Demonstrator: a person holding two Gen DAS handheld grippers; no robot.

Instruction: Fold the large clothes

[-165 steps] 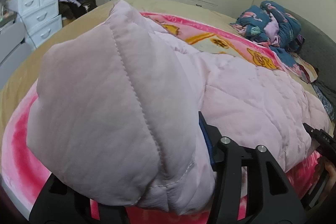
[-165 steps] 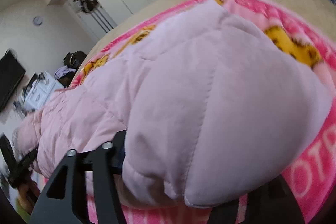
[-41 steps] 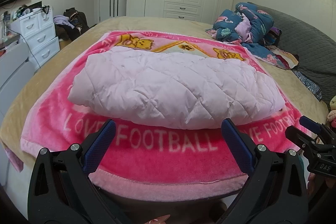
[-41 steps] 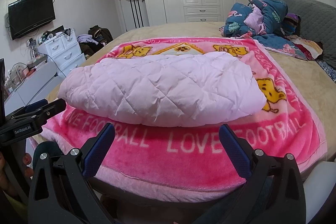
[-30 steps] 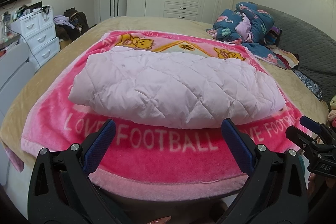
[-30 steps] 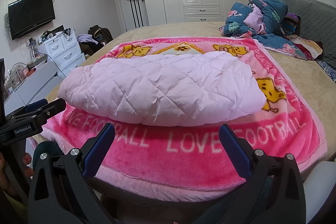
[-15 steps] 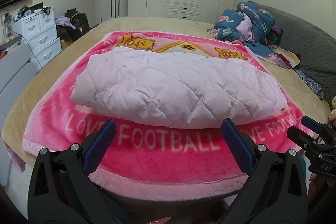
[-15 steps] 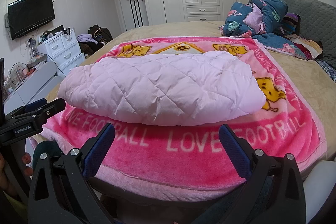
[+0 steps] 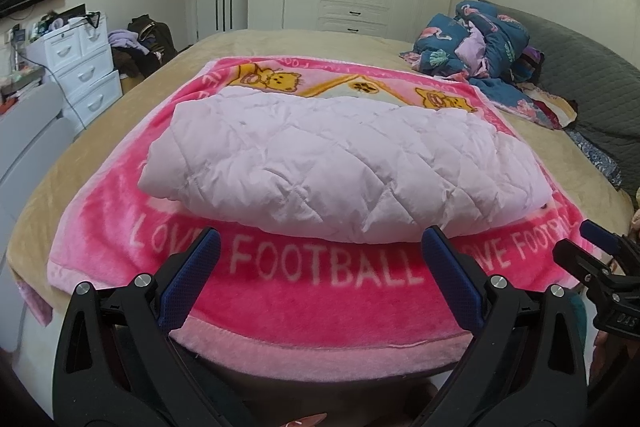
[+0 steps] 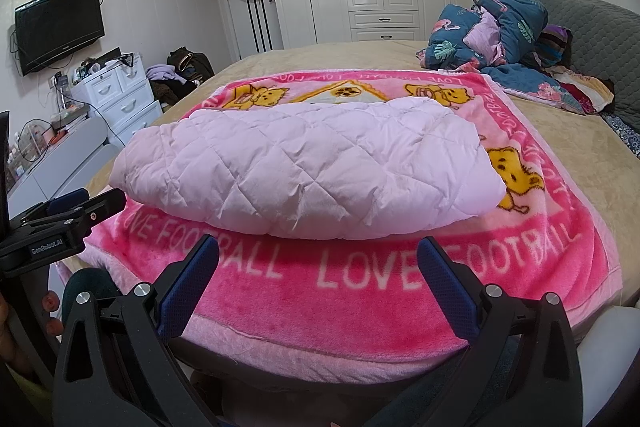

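pink blanket point(image 9: 320, 279) bears folded quilted coat point(image 9: 340, 163); both grippers empty.

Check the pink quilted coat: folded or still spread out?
Folded. The coat lies as one thick, compact bundle with rounded doubled edges on the pink blanket, no sleeves showing. Both grippers are open and clear of it.

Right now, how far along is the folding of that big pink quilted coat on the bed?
Done: the pink quilted coat lies as one compact folded bundle on the pink blanket. In hand: nothing; the left gripper and right gripper are both open, short of the coat. Left: perhaps tidying, and the rumpled blue bedding if it counts.
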